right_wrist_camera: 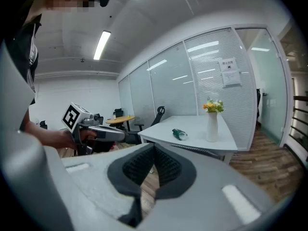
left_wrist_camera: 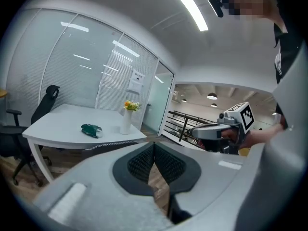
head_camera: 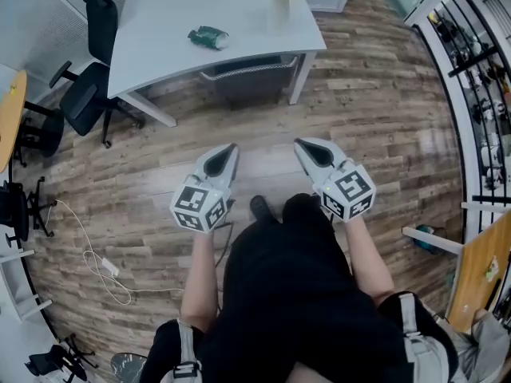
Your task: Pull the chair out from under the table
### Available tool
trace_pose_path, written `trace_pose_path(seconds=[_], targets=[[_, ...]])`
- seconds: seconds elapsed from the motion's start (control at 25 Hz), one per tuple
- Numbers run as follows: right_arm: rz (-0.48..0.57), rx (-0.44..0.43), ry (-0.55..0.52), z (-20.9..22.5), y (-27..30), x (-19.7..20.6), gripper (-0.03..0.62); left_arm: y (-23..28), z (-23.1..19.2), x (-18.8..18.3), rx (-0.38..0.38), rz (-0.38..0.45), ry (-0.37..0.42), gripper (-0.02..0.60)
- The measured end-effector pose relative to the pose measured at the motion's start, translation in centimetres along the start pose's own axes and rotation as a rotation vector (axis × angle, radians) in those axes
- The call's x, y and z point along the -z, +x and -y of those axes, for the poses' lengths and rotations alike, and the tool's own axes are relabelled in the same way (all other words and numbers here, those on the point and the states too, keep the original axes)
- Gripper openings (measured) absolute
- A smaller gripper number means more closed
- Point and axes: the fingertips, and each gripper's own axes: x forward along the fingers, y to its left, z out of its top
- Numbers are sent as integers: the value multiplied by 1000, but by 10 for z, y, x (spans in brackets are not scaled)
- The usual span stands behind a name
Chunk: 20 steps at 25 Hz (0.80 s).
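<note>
A wood-plank floor (head_camera: 375, 94) runs through an office walled by glass partitions (left_wrist_camera: 62, 76) with lowered blinds. A strip light (left_wrist_camera: 187, 7) glows on the white ceiling. A black office chair (head_camera: 92, 86) stands at the left end of a white bench (head_camera: 160, 22); a black railing (left_wrist_camera: 180, 124) shows beyond the glass.

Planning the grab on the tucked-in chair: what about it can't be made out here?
- Chair seat and base: head view, hidden under the table.
- Chair lower back: both gripper views, covered by the left claw and right claw.
- Green item: every view, too small to identify.
</note>
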Motion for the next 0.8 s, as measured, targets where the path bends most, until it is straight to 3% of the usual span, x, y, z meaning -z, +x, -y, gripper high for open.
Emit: trace_pose_path(seconds=[0.24, 0.48, 0.8], targets=[[-84, 8, -96, 12, 16, 12, 3, 24, -10, 1, 18, -56, 40, 11], [-112, -27, -51, 39, 43, 15, 3, 50, -28, -3, -28, -89, 77, 11], [-112, -41, -93, 104, 87, -14, 3, 111, -47, -30, -51, -137, 155, 11]])
